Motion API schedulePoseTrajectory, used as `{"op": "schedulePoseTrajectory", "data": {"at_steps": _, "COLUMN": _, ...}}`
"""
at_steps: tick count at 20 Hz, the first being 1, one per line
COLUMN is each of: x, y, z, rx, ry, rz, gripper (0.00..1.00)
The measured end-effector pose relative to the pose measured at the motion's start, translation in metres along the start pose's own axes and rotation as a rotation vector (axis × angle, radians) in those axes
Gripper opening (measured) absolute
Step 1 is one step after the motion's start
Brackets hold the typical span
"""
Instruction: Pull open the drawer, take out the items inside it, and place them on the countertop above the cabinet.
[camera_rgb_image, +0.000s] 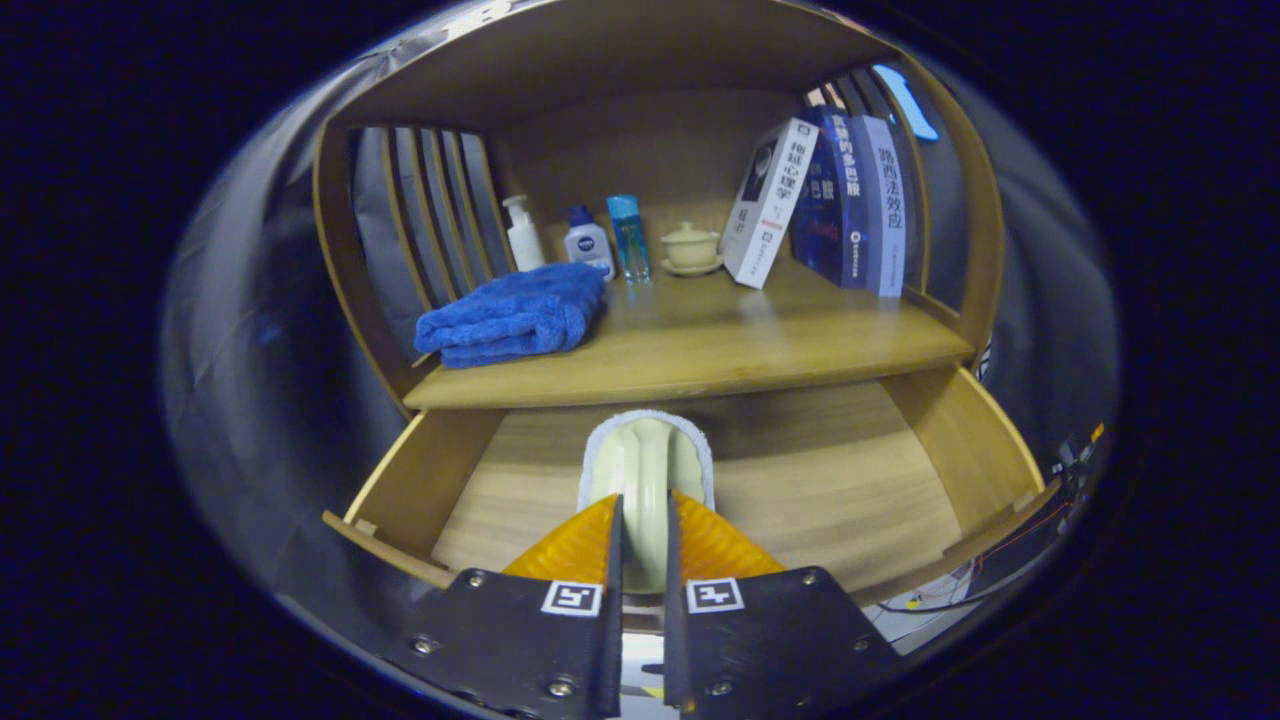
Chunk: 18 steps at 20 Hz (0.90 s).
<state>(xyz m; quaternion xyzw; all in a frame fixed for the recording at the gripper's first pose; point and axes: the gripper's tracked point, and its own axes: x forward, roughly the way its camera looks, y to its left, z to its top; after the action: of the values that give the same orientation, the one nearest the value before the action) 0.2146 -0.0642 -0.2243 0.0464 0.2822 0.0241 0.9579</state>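
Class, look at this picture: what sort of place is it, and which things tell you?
Probably a home-style wooden cabinet. A folded blue towel, toiletry bottles and upright books sit above the open wooden drawer; the gripper clamps a pale brush.

Drawer pulled open, pale brush pinched between jaws above it

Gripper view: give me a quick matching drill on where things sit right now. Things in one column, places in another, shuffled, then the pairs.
Things:
1. pale brush
2. blue towel
3. lidded cup
4. books

Places:
A. folded on the countertop near the slatted side
B. leaning at the countertop's far end from the towel
C. between the fingers of the gripper, over the open drawer
D. on a saucer between the bottles and the books

Pairs: 1-C, 2-A, 3-D, 4-B
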Motion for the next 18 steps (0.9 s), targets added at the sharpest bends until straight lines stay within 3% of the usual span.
{"op": "schedulePoseTrajectory", "data": {"at_steps": 8, "x": -0.025, "y": 0.017, "z": 0.078, "rx": -0.079, "ry": -0.178, "rz": 0.008, "gripper": 0.16}}
{"op": "schedulePoseTrajectory", "data": {"at_steps": 12, "x": 0.018, "y": 0.018, "z": 0.098, "rx": -0.076, "ry": -0.186, "rz": -0.004, "gripper": 0.16}}
{"op": "schedulePoseTrajectory", "data": {"at_steps": 16, "x": 0.075, "y": -0.016, "z": 0.097, "rx": -0.073, "ry": -0.146, "rz": -0.100, "gripper": 0.17}}
{"op": "schedulePoseTrajectory", "data": {"at_steps": 18, "x": 0.082, "y": -0.012, "z": 0.107, "rx": -0.051, "ry": -0.179, "rz": -0.096, "gripper": 0.17}}
